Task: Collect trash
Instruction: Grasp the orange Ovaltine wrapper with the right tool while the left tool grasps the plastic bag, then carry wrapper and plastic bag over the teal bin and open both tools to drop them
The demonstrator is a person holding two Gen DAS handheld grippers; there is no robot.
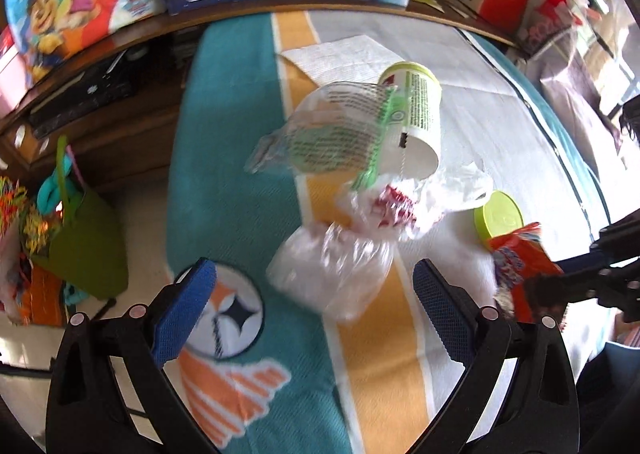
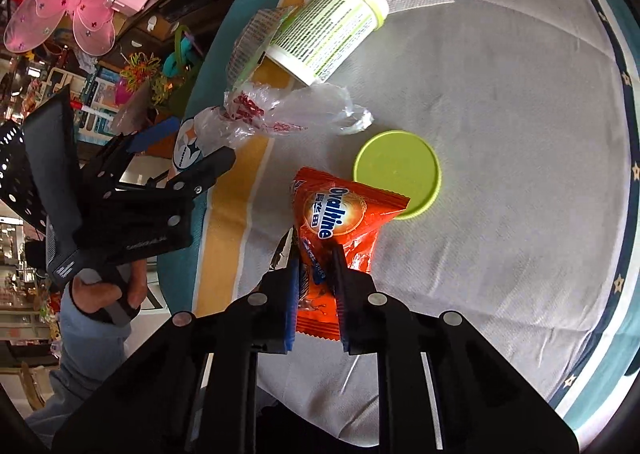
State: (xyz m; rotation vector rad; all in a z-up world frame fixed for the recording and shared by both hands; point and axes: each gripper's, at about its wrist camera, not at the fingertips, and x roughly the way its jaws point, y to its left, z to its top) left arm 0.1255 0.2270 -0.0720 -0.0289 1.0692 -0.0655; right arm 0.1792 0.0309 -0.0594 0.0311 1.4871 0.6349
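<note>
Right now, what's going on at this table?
A person is collecting trash with two handheld tongs. The right tongs are shut on an orange Ovaltine wrapper beside a green lid. The left tongs are open above a clear plastic bag, not gripping it. A tipped white tub lies on the table.

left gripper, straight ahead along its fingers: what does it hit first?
Most likely the crumpled clear plastic bag, which lies between and just ahead of the open left gripper. Depth is uncertain in the blurred fisheye view; the towel-covered table lies underneath.
</note>
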